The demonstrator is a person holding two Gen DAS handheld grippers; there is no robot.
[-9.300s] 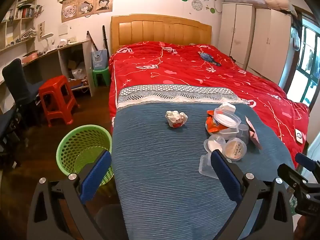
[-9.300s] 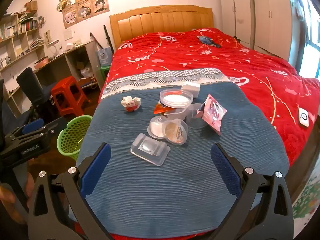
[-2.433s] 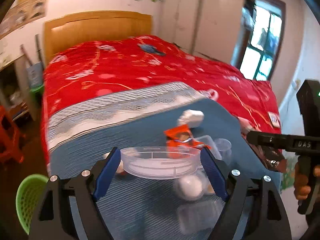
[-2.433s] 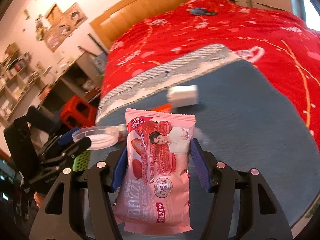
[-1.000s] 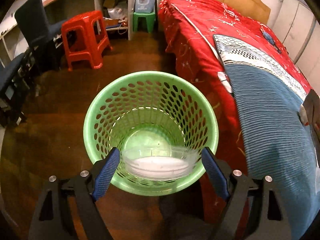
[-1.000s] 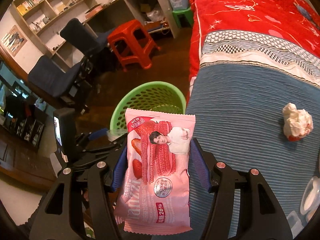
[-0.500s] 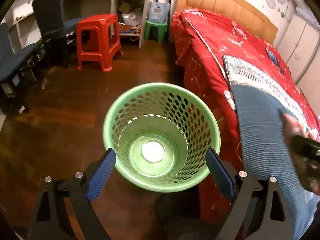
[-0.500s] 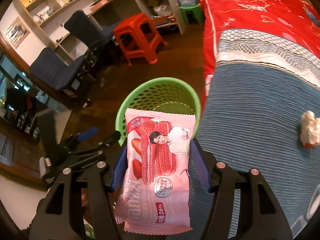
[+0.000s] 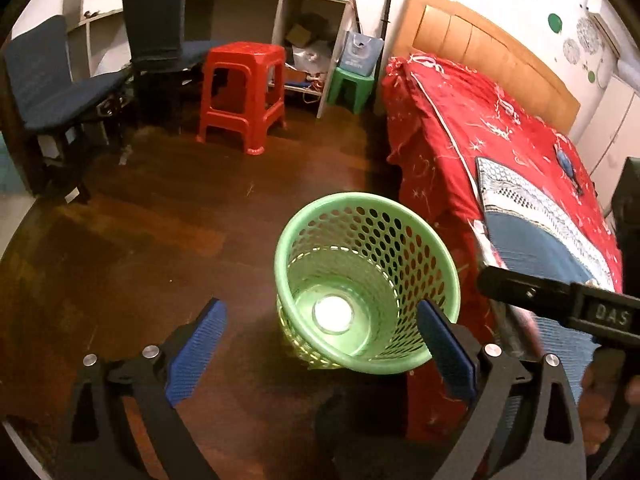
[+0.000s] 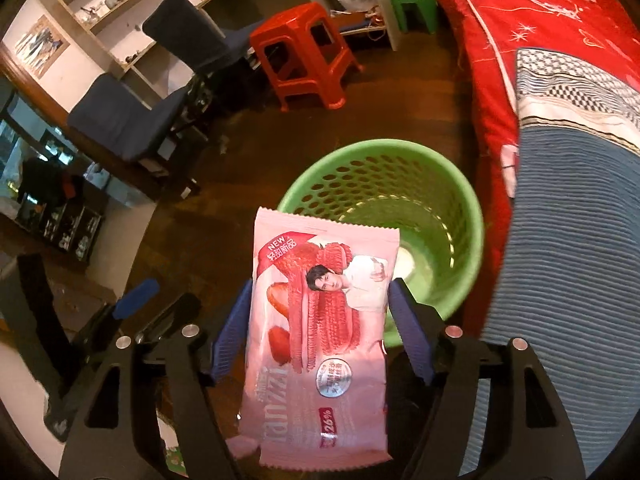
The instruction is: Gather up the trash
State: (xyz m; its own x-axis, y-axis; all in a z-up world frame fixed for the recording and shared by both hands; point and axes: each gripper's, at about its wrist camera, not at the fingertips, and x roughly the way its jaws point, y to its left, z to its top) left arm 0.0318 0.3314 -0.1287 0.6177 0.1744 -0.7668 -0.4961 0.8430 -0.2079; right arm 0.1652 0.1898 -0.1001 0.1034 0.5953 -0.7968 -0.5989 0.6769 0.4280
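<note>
Left wrist view: looking down on the green perforated plastic waste basket standing on the dark wooden floor beside the red-quilted bed; clear round plastic dish already lying at the bottom. Left gripper spread wide with nothing between the blue pads, having just been opening, so done with its drop. Black bar of the right gripper reaching in from the right edge

Right wrist view: pink strawberry snack wrapper upright between the blue pads of the right gripper, top edge overlapping the near rim of the basket. Jaws just been opening, yet both pads seemingly touching the wrapper's sides, so apparently gripping, only loosely. Step in hand by the look of it: release of the wrapper over the basket. Next move likely calling for a wider spread and perhaps a nudge forward, since most of the wrapper hangs short of the rim and could land on the floor. Then back to the blue ribbed blanket for the rest
</note>
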